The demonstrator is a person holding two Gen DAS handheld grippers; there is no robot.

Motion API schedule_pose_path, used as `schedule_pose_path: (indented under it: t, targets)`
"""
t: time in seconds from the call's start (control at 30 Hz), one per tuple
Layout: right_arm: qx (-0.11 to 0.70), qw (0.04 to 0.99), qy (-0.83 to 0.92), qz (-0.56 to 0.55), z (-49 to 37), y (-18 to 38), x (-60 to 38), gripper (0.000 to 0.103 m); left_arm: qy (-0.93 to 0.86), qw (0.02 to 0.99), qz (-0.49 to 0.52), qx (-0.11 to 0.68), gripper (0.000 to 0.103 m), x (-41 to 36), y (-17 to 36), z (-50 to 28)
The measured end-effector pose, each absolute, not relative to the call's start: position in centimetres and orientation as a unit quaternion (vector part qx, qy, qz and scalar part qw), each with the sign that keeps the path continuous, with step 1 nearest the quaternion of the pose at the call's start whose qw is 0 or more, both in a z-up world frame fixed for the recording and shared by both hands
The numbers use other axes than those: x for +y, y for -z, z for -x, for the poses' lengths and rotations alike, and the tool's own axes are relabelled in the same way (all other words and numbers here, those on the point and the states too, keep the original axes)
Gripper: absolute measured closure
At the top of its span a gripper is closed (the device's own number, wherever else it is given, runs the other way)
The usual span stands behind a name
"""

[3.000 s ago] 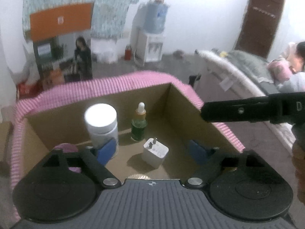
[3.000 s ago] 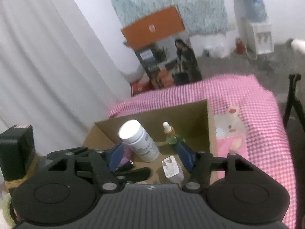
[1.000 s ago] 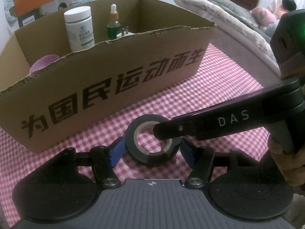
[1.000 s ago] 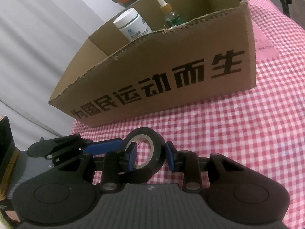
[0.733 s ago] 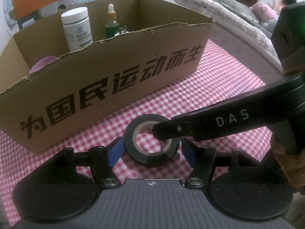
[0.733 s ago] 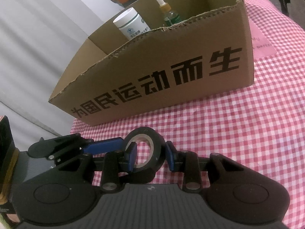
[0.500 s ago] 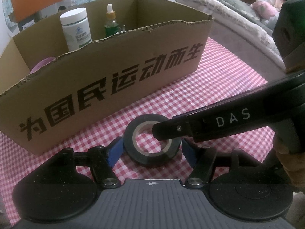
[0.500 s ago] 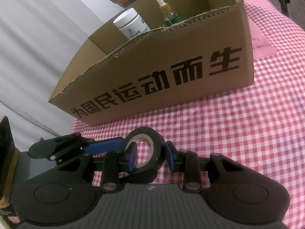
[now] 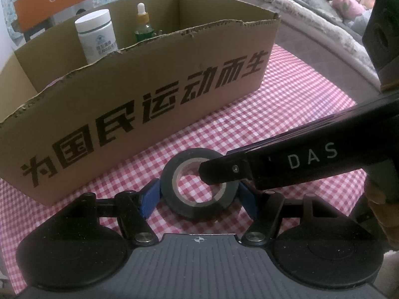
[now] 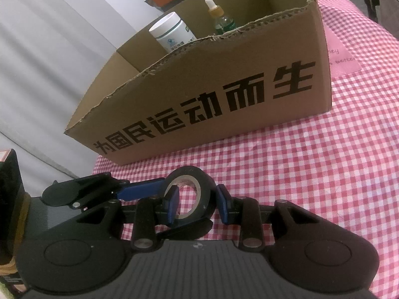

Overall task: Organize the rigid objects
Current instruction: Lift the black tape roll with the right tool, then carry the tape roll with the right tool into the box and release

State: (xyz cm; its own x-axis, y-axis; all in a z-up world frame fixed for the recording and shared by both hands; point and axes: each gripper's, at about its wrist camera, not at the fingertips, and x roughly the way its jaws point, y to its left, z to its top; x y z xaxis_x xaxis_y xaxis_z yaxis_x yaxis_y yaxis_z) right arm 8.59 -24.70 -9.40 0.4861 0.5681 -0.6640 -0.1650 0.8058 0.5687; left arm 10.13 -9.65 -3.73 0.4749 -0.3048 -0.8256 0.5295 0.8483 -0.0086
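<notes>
A black tape roll (image 9: 197, 210) lies on the pink checked tablecloth (image 9: 286, 94), in front of the cardboard box (image 9: 149, 104). My left gripper (image 9: 198, 198) has a blue pad against each side of the roll. One black finger (image 9: 299, 159) of the right gripper comes in from the right, its tip over the roll's hole. In the right wrist view, my right gripper (image 10: 197, 205) is shut on the wall of the tape roll (image 10: 192, 172), with one pad inside the hole and one outside. The left gripper's blue finger (image 10: 142, 189) touches the roll's left side.
The open cardboard box (image 10: 224, 94) holds a white bottle (image 9: 96, 37) and a green dropper bottle (image 9: 142, 22). A person's hand (image 9: 381, 191) is at the right edge. A white curtain (image 10: 49, 49) hangs left of the table, and a bed (image 9: 311, 12) stands far right.
Three seconds ago both grippers hung over the open box; now they are down at the tape roll in front of it. Over the last second nothing visibly moves.
</notes>
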Motion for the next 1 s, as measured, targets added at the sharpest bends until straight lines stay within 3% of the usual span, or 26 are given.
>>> schedule_pose_path:
  t: [1.0]
  targets:
    - [0.445,0.846,-0.213,-0.201,-8.4,8.95,-24.2,0.068,0.243,0.86,-0.132,0.43,0.037,-10.12,2.86,-9.36]
